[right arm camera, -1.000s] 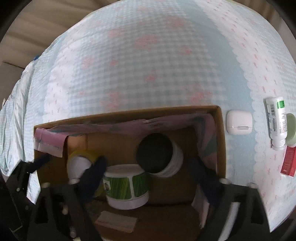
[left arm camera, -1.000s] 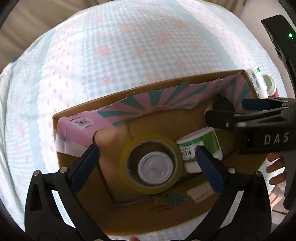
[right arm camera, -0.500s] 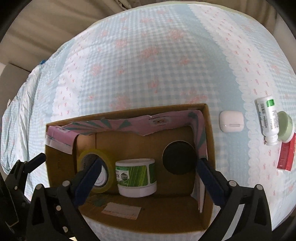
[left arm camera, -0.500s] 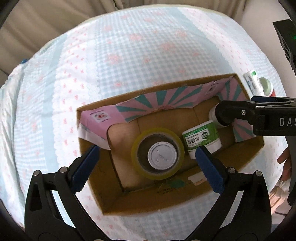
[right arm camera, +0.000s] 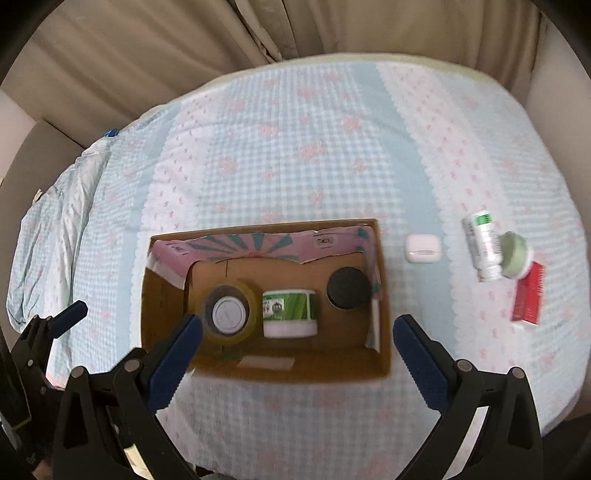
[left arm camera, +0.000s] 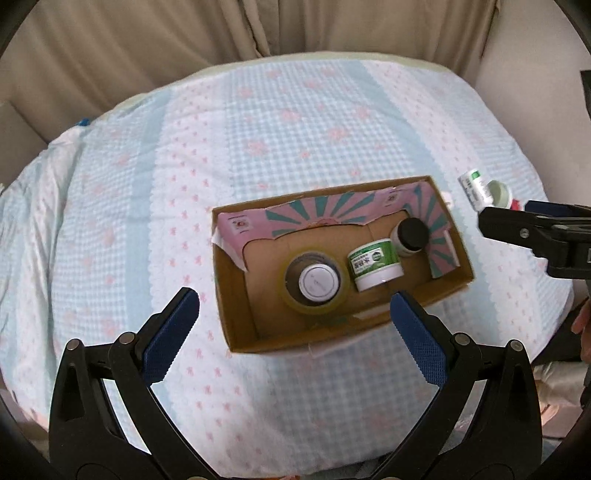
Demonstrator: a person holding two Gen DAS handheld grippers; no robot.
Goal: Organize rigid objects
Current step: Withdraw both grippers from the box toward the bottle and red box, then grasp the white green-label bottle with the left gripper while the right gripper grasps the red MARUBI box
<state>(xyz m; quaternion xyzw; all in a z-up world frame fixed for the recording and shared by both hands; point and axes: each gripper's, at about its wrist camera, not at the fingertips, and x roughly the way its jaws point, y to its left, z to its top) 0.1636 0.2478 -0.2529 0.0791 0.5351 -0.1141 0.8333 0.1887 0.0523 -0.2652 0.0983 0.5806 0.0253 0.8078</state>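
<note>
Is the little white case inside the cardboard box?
No, the little white case lies on the checked bedspread just outside the right wall of the cardboard box.

A blue-and-white gingham bedspread (right arm camera: 295,155) with pink flower print and scalloped white stripes covers the whole bed. Beige curtains (right arm camera: 207,33) hang in folds beyond its far edge, from ten o'clock round to two o'clock. At about ten o'clock a small blue object (right arm camera: 110,132) sits at the edge of the cover; what it is cannot be made out. A plain pale wall (left arm camera: 532,74) rises at two o'clock.
</note>
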